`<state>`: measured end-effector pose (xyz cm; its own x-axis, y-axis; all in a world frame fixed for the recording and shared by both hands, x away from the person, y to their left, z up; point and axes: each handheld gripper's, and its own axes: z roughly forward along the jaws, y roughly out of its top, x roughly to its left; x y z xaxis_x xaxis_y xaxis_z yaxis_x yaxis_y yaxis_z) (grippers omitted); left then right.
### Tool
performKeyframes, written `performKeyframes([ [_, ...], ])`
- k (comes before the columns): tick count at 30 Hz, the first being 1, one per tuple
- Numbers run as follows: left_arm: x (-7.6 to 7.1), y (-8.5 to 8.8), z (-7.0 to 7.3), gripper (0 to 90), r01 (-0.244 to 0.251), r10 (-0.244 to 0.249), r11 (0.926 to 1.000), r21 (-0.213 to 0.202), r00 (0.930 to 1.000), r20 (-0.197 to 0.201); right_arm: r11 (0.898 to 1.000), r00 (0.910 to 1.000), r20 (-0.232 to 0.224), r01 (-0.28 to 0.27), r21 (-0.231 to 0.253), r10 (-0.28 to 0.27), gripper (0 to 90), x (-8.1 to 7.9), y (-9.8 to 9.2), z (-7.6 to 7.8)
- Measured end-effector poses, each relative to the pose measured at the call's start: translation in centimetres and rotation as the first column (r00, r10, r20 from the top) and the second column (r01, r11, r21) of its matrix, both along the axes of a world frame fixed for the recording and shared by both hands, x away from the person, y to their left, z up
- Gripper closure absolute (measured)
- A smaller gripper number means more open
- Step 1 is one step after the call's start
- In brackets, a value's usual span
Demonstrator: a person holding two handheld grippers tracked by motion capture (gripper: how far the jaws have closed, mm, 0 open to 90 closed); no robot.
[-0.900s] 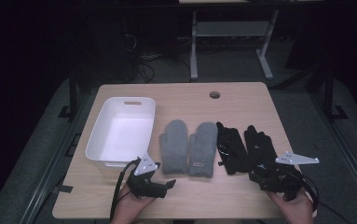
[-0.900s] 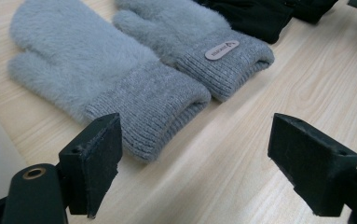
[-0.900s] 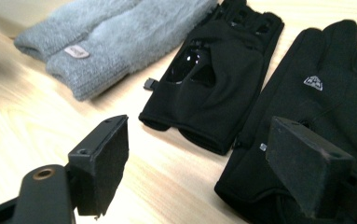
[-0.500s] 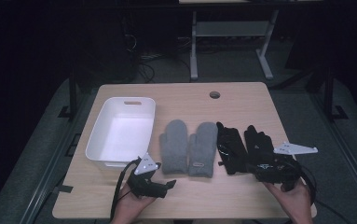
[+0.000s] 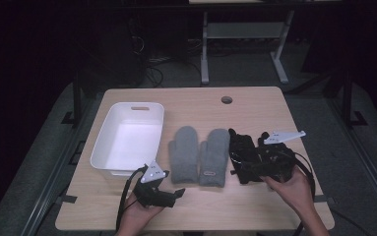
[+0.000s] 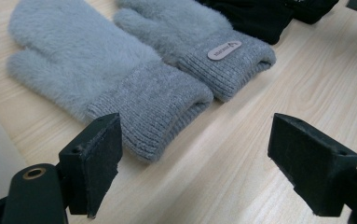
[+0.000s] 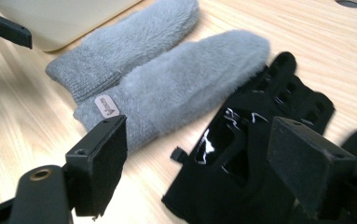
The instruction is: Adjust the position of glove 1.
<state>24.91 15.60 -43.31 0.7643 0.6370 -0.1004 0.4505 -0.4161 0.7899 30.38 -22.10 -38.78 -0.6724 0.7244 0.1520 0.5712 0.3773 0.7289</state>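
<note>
While the right gripper [image 7: 195, 158] hovers wide open and empty over the near black glove [image 7: 241, 163], the left gripper [image 6: 195, 168] gapes empty before the grey mittens [image 5: 199, 155]. Soft, light fabric, likely best pinched at the cuff; fingertips point away, long axes running front to back.

Only one label can be seen. A small beige tag [image 6: 224, 49] is sewn on the knitted cuff of one grey mitten [image 6: 199, 44]. It carries a short printed word and a small mark, but the letters are too small and blurred to read. The same tag appears in the right gripper view too, also unreadable.
</note>
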Motion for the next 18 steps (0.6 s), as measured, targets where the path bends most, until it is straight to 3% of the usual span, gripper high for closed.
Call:
performKeyframes([
  [13, -0.1, 0.1, 0.1, 17.7, 0.004, -0.004, 1.0000, 0.007, 1.0000, 0.007, 0.998, 0.9967, -0.049, -0.066, -0.021, 0.065, 20.0, 2.9, 3.0, -0.1],
  [18, -0.1, 0.0, 0.0, 17.8, 0.004, -0.004, 1.0000, 0.003, 1.0000, 0.009, 0.994, 0.9931, -0.075, -0.094, -0.057, 0.089, 20.0, 3.9, 4.2, -0.2],
])
